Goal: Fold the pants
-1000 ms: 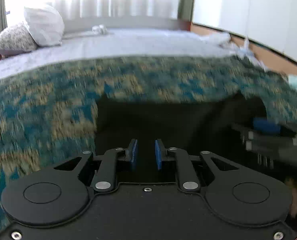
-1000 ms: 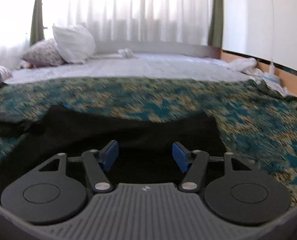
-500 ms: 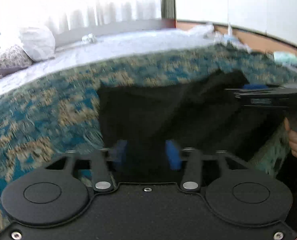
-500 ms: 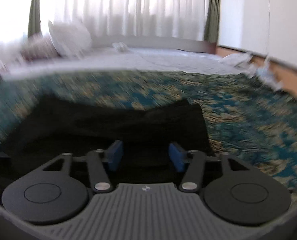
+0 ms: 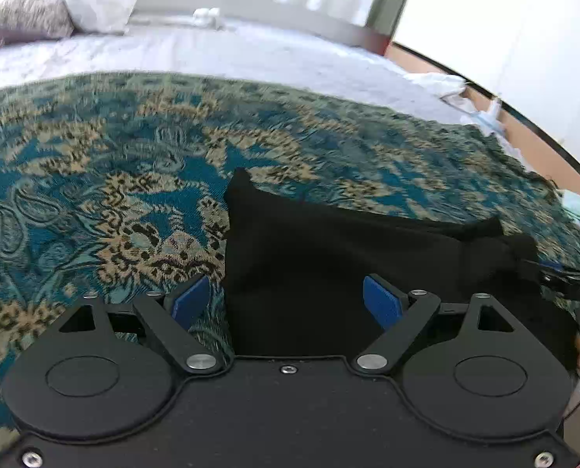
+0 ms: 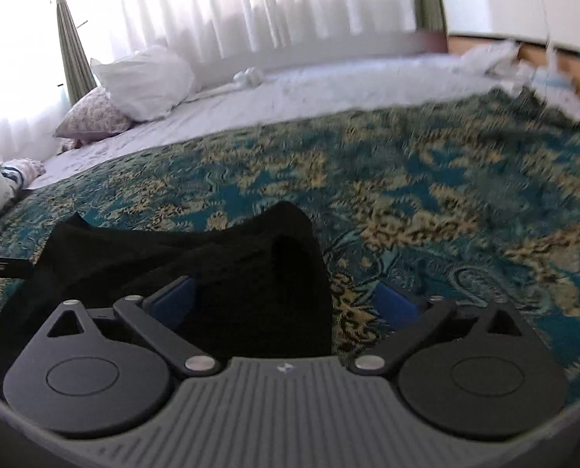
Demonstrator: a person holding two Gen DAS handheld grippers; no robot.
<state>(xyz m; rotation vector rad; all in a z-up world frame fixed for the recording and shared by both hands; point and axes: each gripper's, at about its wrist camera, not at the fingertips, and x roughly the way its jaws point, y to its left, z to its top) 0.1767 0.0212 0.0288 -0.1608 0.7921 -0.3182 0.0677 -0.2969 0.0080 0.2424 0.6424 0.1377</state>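
Black pants point(image 5: 329, 265) lie folded in a flat bundle on a teal and tan patterned bedspread point(image 5: 114, 179). My left gripper point(image 5: 286, 304) hovers low over the bundle's left edge. Its jaws are opening, and the blue pads point(image 5: 190, 304) stand clear of the cloth. In the right wrist view the pants point(image 6: 219, 269) reach in from the left. My right gripper point(image 6: 286, 304) straddles their right edge, jaws opening wide and pressing on nothing. The right gripper's tip point(image 5: 563, 280) shows at the left wrist view's right rim.
Beyond the bedspread lies a white sheet point(image 6: 329, 89), with a white pillow point(image 6: 145, 82) and a patterned pillow point(image 6: 94, 117) at the head. Curtains point(image 6: 250, 7) hang behind. Crumpled white items point(image 5: 446, 82) sit at the bed's right side by a wooden edge.
Both grippers' jaws have spread wide, the left from nearly shut. The left gripper slid to the pants' left edge and the right to their right edge. The pants lie released.
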